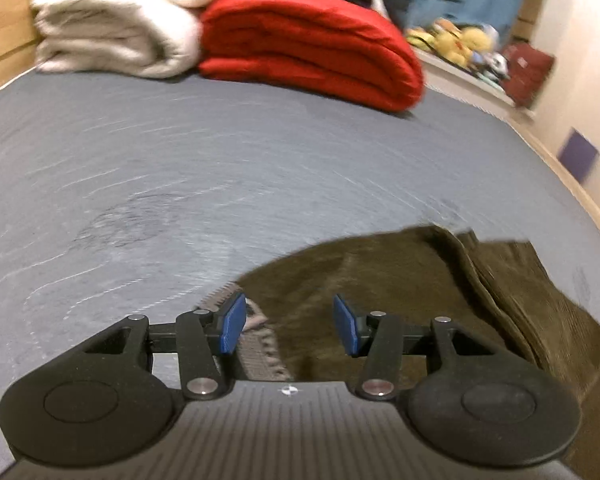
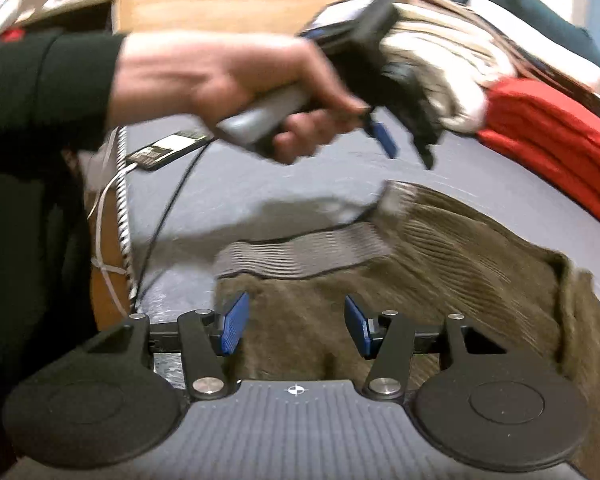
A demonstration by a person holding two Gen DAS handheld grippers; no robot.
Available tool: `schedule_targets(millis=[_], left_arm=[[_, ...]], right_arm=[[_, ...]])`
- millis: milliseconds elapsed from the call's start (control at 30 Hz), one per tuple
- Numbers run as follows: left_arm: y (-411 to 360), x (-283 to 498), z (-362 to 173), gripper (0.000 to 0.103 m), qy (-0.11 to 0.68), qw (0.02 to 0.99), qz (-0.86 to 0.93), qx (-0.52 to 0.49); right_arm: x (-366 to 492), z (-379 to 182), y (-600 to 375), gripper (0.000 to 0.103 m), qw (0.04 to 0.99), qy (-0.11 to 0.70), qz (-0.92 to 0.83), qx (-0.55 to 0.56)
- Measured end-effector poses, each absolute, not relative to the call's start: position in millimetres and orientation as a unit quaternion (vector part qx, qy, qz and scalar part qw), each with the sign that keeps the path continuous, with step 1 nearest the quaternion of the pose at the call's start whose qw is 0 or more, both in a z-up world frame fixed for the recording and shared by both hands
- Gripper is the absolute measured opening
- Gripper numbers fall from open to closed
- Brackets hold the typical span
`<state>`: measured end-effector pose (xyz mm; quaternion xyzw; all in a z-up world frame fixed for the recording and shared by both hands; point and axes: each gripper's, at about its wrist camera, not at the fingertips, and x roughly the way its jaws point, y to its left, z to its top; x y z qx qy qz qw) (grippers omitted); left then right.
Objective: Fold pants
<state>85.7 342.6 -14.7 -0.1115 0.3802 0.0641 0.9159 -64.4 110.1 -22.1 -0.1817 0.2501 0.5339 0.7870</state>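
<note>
Olive-brown corduroy pants point(image 1: 400, 280) lie on the grey bed point(image 1: 180, 168), with a grey ribbed waistband point(image 2: 300, 254) showing in the right wrist view, where the pants point(image 2: 460, 264) spread to the right. My left gripper point(image 1: 289, 322) is open and empty, low over the pants' edge. My right gripper point(image 2: 296, 326) is open and empty just above the pants below the waistband. The other hand-held gripper point(image 2: 404, 136) hangs in the air above the waistband, held by a hand point(image 2: 228, 80); its fingers are blurred.
A folded red blanket point(image 1: 312, 44) and a cream blanket point(image 1: 116, 20) sit at the far end of the bed. A phone point(image 2: 168, 152) with cables lies at the bed's left edge. Plush toys point(image 1: 456, 42) and a wall are on the right.
</note>
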Motion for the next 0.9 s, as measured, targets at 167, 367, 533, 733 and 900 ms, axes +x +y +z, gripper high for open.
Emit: schedule_targets(millis=[167, 367, 533, 733, 900], left_arm=[[317.9, 95.2, -16.1, 0.044, 0.391, 0.914, 0.058, -0.093], [289.9, 91.8, 4.5, 0.024, 0.378, 0.920, 0.053, -0.089], [249.9, 80.6, 39.7, 0.019, 0.349, 0.931, 0.044, -0.100], [185.2, 68.5, 85.5, 0.019, 0.321, 0.940, 0.029, -0.109], [137.9, 67.1, 85.7, 0.019, 0.316, 0.941, -0.016, -0.121]], right_arm=[[-57.4, -12.6, 83.9, 0.055, 0.823, 0.243, 0.490, -0.155], [-38.4, 15.7, 48.9, 0.055, 0.869, 0.223, 0.431, -0.090], [-21.6, 53.2, 2.8, 0.053, 0.904, 0.202, 0.376, -0.039], [5.3, 109.1, -60.3, 0.049, 0.942, 0.167, 0.288, 0.027], [32.7, 118.4, -106.9, 0.049, 0.961, 0.142, 0.227, 0.071]])
